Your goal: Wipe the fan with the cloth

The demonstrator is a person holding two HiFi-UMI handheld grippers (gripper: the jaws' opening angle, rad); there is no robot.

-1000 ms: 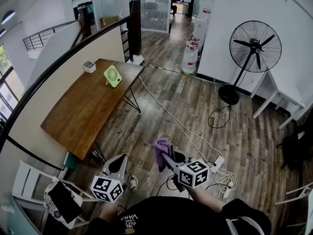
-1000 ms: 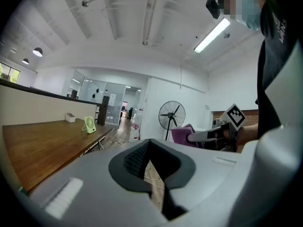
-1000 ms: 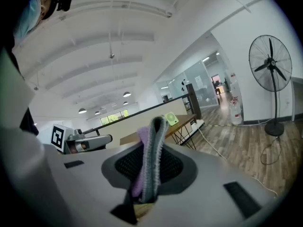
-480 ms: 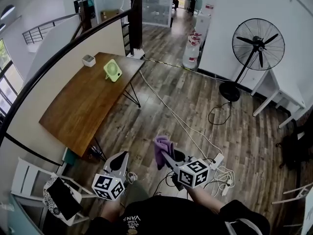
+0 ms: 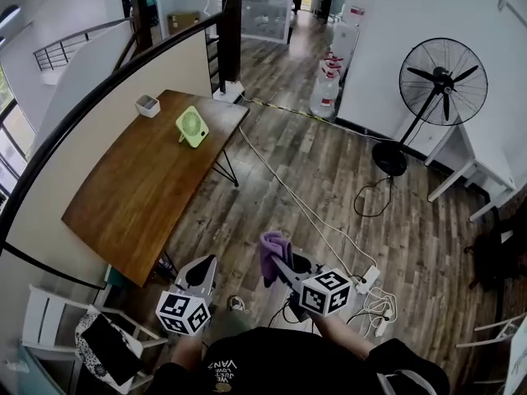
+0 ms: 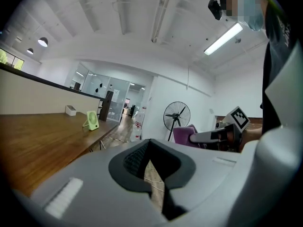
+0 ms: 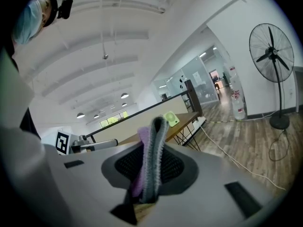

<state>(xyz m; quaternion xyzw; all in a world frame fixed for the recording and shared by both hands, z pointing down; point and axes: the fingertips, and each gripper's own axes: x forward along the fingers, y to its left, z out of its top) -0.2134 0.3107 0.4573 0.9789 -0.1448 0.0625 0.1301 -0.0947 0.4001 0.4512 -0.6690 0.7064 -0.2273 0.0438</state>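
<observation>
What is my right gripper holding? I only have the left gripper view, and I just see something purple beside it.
Observer: The right gripper is shut on a folded cloth, purple on one side and grey on the other, standing up between its fingers.
Operator: Anything on the floor I should watch for?
Observer: The head view shows a power strip with tangled white cables on the wood floor, just right of that gripper.
Operator: And to my left?
Observer: A white chair stands off the near end of the table, with something dark lying on it.
</observation>
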